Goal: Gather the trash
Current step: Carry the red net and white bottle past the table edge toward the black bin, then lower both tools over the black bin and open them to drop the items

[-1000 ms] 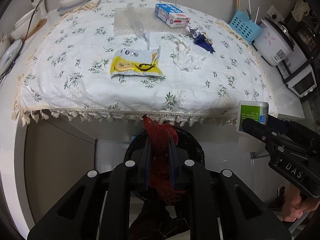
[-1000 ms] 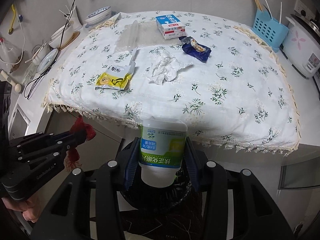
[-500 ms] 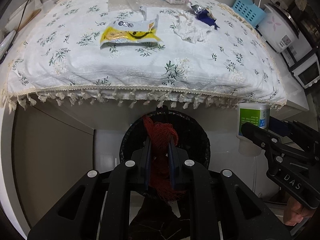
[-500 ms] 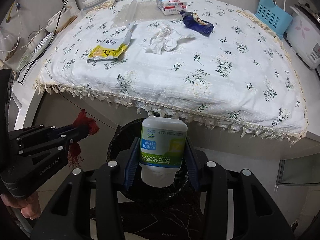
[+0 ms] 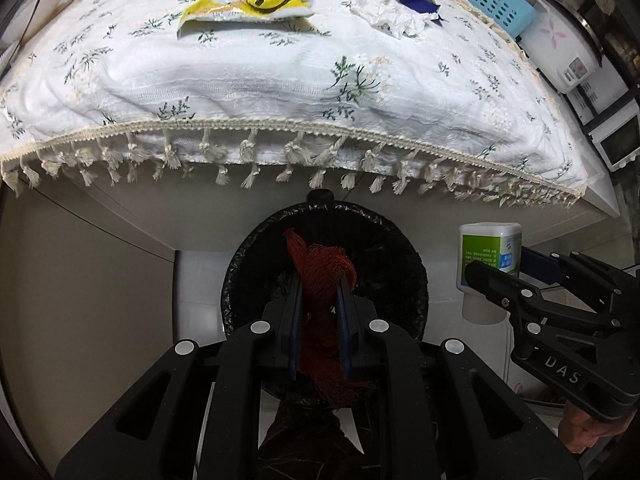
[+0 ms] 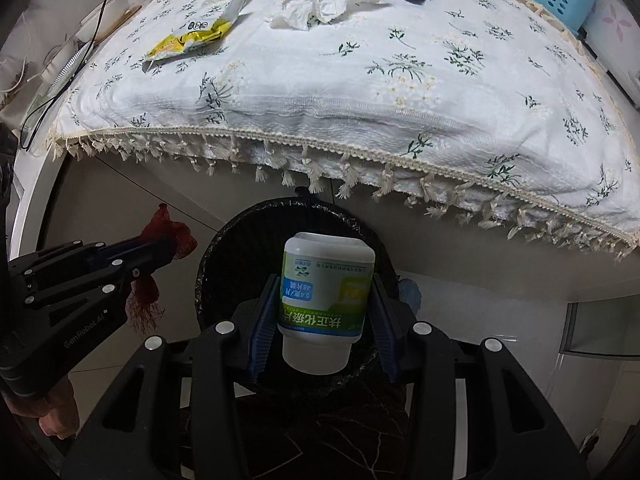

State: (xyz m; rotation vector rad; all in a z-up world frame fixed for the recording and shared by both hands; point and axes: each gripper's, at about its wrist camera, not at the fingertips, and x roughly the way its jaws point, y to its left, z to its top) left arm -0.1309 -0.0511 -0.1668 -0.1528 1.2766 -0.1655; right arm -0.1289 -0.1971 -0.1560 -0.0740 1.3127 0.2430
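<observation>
Red mesh netting (image 5: 320, 300) pinched between left gripper (image 5: 319, 322) pads; white bottle (image 6: 326, 300) clamped upside-down in right gripper (image 6: 325, 322), seemingly over black bin (image 5: 248, 276).

Below both grippers the round black bag-lined bin (image 5: 324, 248) gapes open, its mouth unblocked. Just behind it the tasselled fringe of the white floral tablecloth (image 5: 280, 92) overhangs, closing off the far side. Pale cabinet fronts (image 5: 80, 300) wall in the left; open floor lies on the right.

Bin (image 5: 248, 280) below table edge; wrapper (image 5: 244, 8), tissue (image 5: 388, 20) on tablecloth (image 5: 260, 80) behind.
</observation>
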